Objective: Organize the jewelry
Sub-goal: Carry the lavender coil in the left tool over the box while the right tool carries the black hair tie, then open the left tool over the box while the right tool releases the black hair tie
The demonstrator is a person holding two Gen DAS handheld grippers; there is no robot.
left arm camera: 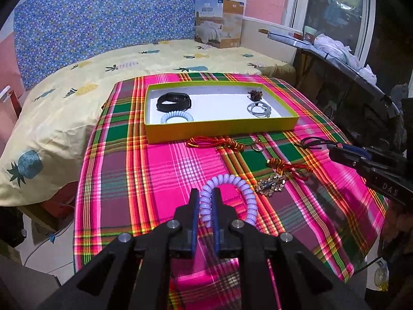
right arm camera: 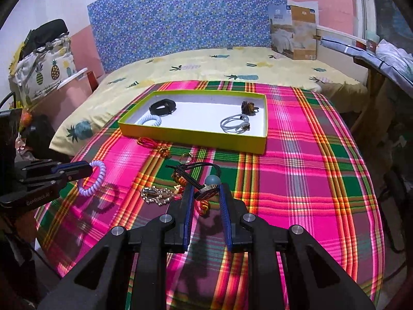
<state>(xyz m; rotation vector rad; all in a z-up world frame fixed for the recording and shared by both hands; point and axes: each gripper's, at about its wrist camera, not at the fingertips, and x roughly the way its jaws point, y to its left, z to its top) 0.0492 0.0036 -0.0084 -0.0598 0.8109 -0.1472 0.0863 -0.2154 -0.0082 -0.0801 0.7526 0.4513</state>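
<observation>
Left wrist view: left tongs [left arm camera: 205,201] pinch a lilac spiral bracelet [left arm camera: 233,193] above the plaid-covered bench [left arm camera: 144,186]; right tongs [right arm camera: 205,196] clamp a round pendant [right arm camera: 206,192] short of the yellow tray [right arm camera: 196,135]

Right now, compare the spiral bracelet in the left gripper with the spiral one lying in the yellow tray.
The held spiral bracelet is lilac; the tray's spiral bracelet is pale blue-white. The lilac one is pinched in the left gripper above the plaid cloth; the pale one lies loose in the yellow tray, beside a black band. Both are coiled rings.
</observation>
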